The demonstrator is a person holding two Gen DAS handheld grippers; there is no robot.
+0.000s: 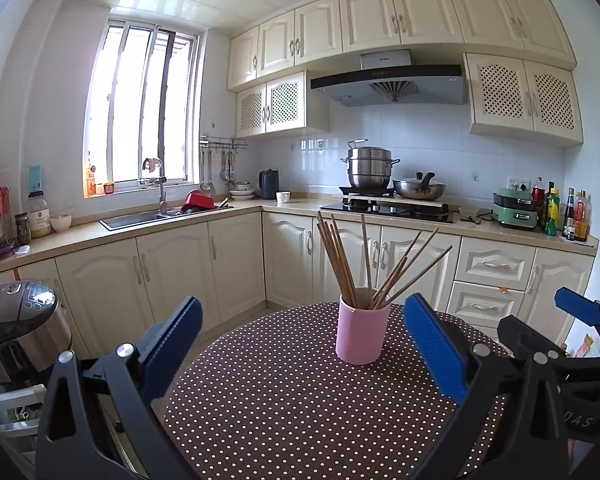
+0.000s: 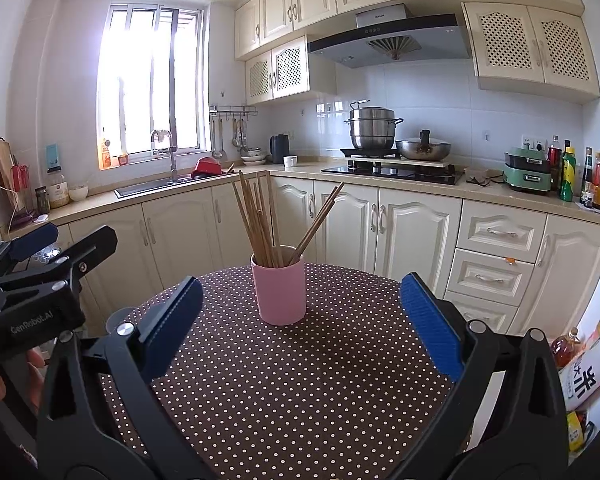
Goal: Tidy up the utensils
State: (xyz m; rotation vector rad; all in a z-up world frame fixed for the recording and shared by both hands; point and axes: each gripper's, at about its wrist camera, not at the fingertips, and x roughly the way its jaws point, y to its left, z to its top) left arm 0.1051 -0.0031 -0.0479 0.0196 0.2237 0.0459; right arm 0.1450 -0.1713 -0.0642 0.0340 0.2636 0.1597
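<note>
Hovering wide apart and empty, the left tool (image 1: pixel 302 334) and right tool (image 2: pixel 300 312) face the pink cup (image 1: pixel 363 330) of chopsticks (image 1: pixel 342 258) mid-surface (image 1: pixel 280 400) (upright, loosely splayed); a sideways nudge could tip it, I'd judge.

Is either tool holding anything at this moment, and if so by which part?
Nothing is held: the left tool and right tool are both open, short of the pink cup.
</note>
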